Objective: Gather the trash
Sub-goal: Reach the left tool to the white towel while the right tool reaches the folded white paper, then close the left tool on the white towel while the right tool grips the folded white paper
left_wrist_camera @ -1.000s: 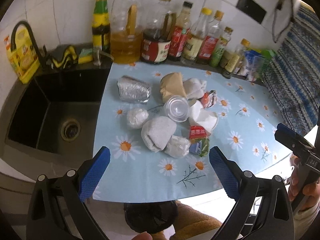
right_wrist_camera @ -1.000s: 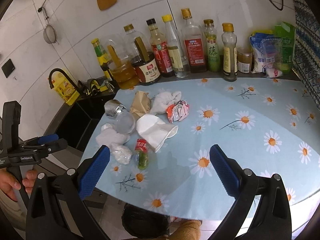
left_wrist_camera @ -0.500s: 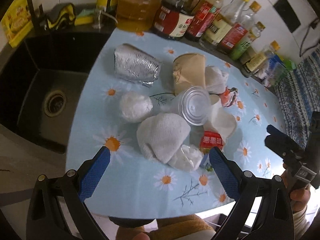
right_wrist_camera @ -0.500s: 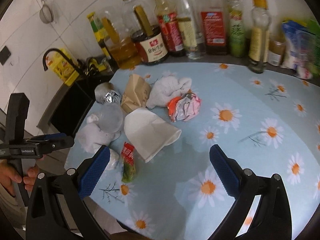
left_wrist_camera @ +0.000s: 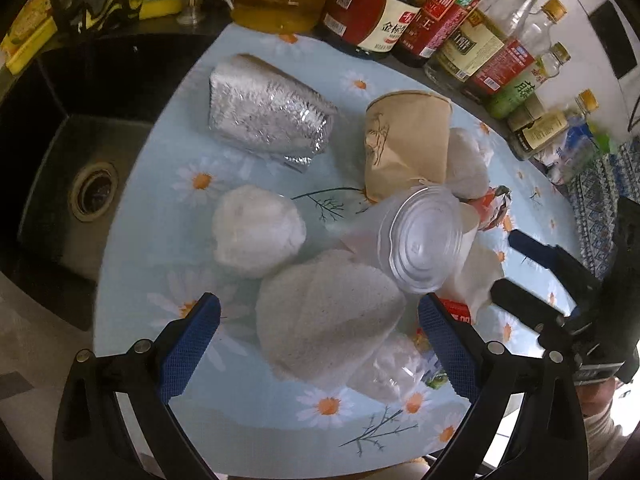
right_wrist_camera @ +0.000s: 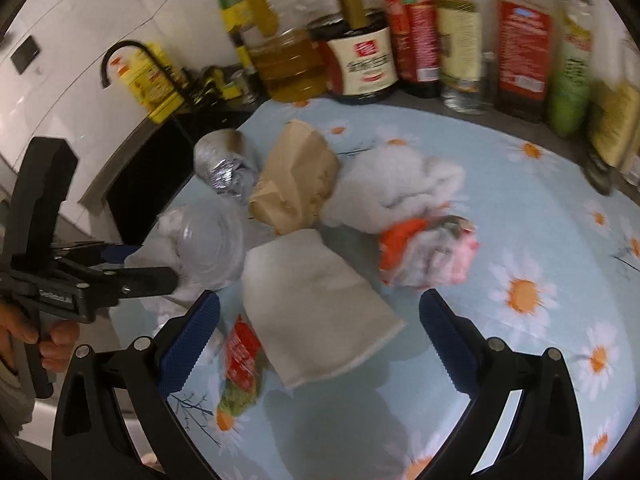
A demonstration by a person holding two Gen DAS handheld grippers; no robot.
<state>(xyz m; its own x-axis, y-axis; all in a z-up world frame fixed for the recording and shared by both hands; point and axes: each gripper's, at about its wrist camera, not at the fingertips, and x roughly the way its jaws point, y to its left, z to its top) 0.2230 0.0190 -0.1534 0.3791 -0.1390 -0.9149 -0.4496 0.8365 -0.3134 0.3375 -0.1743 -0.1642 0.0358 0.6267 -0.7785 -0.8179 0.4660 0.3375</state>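
A pile of trash lies on the daisy tablecloth (left_wrist_camera: pixel 224 360). It holds a foil-wrapped cup (left_wrist_camera: pixel 268 116), a squashed brown paper cup (left_wrist_camera: pixel 404 144), a clear plastic cup (left_wrist_camera: pixel 420 240), a white tissue ball (left_wrist_camera: pixel 256 236) and a grey-white paper wad (left_wrist_camera: pixel 324 316). My left gripper (left_wrist_camera: pixel 320 340) is open, its pads either side of that wad and just above it. My right gripper (right_wrist_camera: pixel 318 340) is open over a flattened white paper cup (right_wrist_camera: pixel 316 304), with a red-green sachet (right_wrist_camera: pixel 240 364) by its left pad. A crumpled red wrapper (right_wrist_camera: pixel 428 252) and a white tissue (right_wrist_camera: pixel 400 184) lie beyond.
A black sink (left_wrist_camera: pixel 80 184) drops off left of the cloth. Several oil and sauce bottles (left_wrist_camera: pixel 372 12) line the back wall. A patterned fabric (left_wrist_camera: pixel 600 200) hangs at the right. The table's front edge is close below both grippers, and the person's hands hold the handles.
Both grippers have moved forward and down toward the pile, which now looms much larger. Their jaws stay apart. No piece of trash has shifted.
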